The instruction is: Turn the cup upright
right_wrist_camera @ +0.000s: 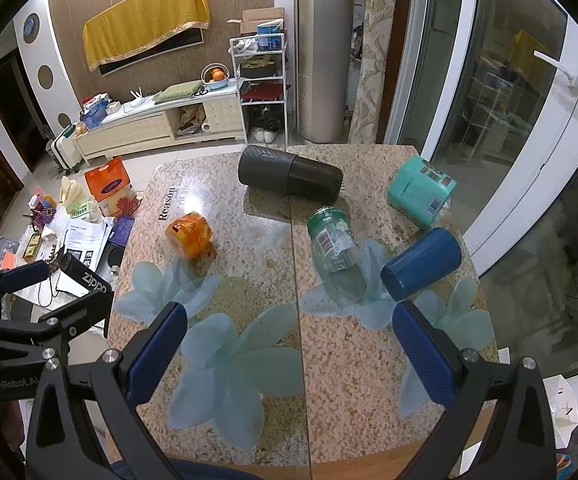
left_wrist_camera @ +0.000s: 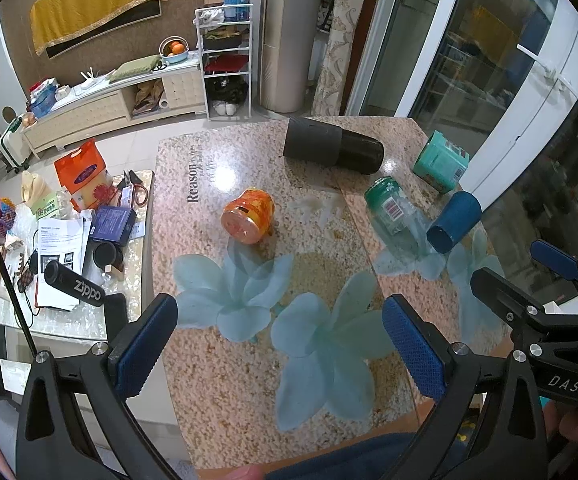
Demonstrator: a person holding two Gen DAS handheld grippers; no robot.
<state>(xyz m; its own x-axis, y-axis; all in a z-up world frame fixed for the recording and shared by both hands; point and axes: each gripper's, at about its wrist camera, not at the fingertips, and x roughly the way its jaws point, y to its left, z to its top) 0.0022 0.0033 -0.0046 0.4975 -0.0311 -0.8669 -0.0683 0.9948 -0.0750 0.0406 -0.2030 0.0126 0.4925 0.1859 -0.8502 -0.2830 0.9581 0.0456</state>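
A dark blue cup (right_wrist_camera: 423, 263) lies on its side at the right of the granite table (right_wrist_camera: 249, 360), open mouth toward me; it also shows in the left wrist view (left_wrist_camera: 453, 222). My right gripper (right_wrist_camera: 289, 356) is open and empty, hovering above the table's near side, its right finger (right_wrist_camera: 425, 356) just in front of the cup. My left gripper (left_wrist_camera: 279, 348) is open and empty above the near middle of the table (left_wrist_camera: 229, 400). The right gripper's arm shows in the left wrist view (left_wrist_camera: 529, 312).
Lying on the table: a black flask (right_wrist_camera: 289, 174), a clear glass jar with green lid (right_wrist_camera: 333, 238), a teal carton (right_wrist_camera: 421, 192), an orange jar (right_wrist_camera: 190, 234). A cluttered low table (right_wrist_camera: 69, 248) stands left. A glass door (right_wrist_camera: 509, 120) is at the right.
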